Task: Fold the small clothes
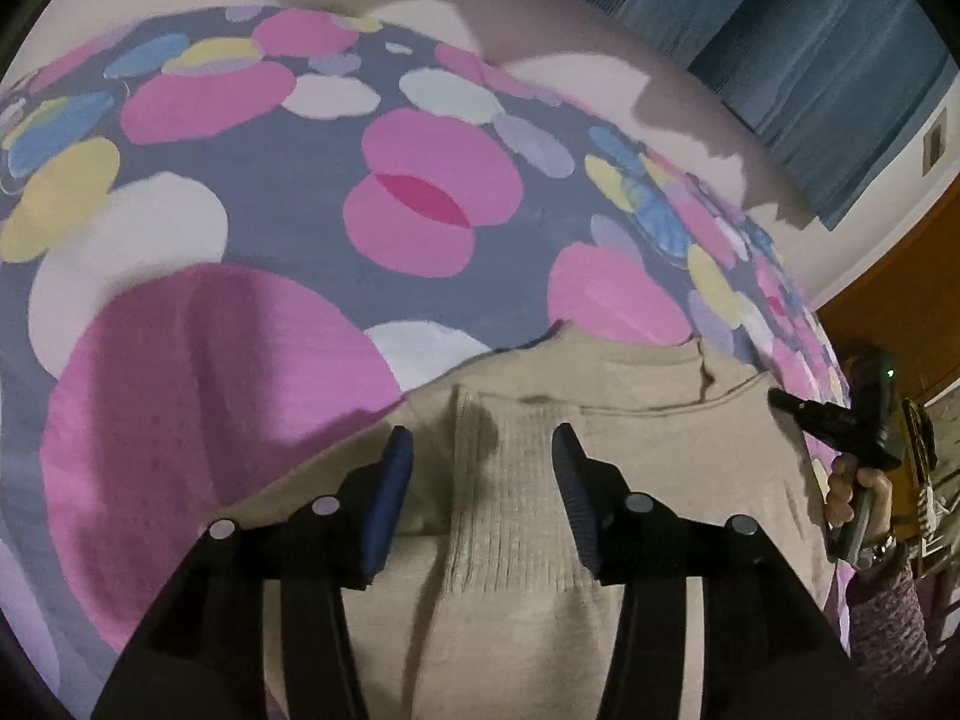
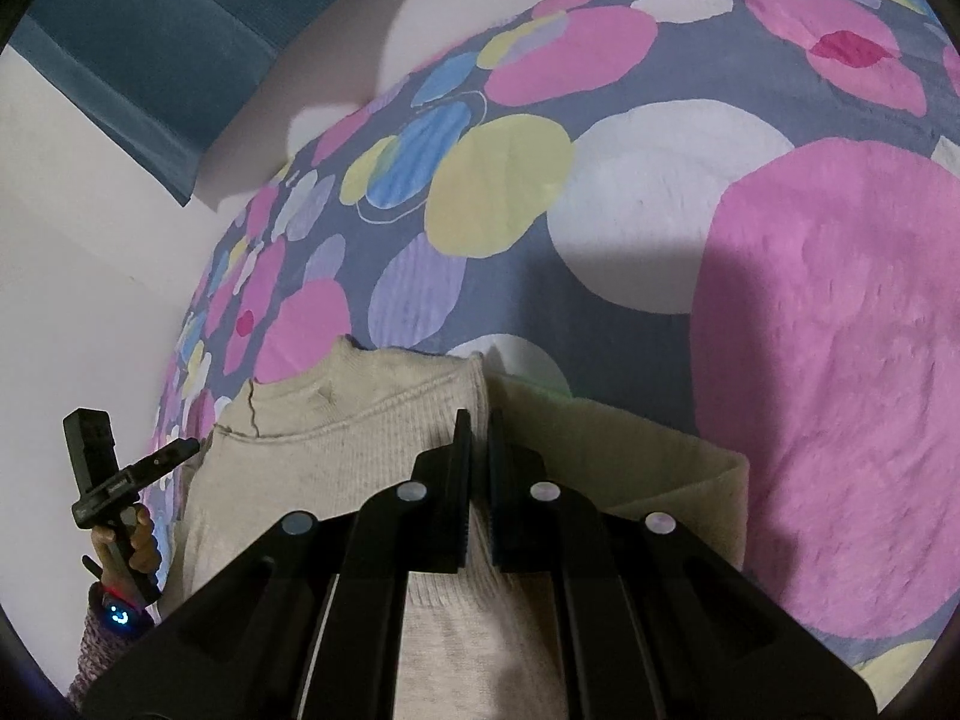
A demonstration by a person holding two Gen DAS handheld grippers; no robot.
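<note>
Two grippers hang over one beige knit garment that lies on a bedspread printed with big pink, white and yellow discs. The left gripper has its blue pads apart, nothing pressed between them; a ribbed band of the knit runs straight out ahead through the gap, lengthwise along the line the fingers point. The right gripper has its jaws drawn together with only a thin slit showing, and I cannot tell whether any cloth is pinched in it; the knit lies directly under and ahead of its tips.

In the right wrist view the garment stretches from below the jaws away toward the collar end, with a folded-over flap lying to the right of the jaws, its edge running roughly along the pointing line. The person's hand grips the right tool at the garment's far right edge in the left wrist view.

The next fold probably turns on that ribbed band: it sits square between the left pads, so the left gripper looks nearer a clean pinch.
</note>
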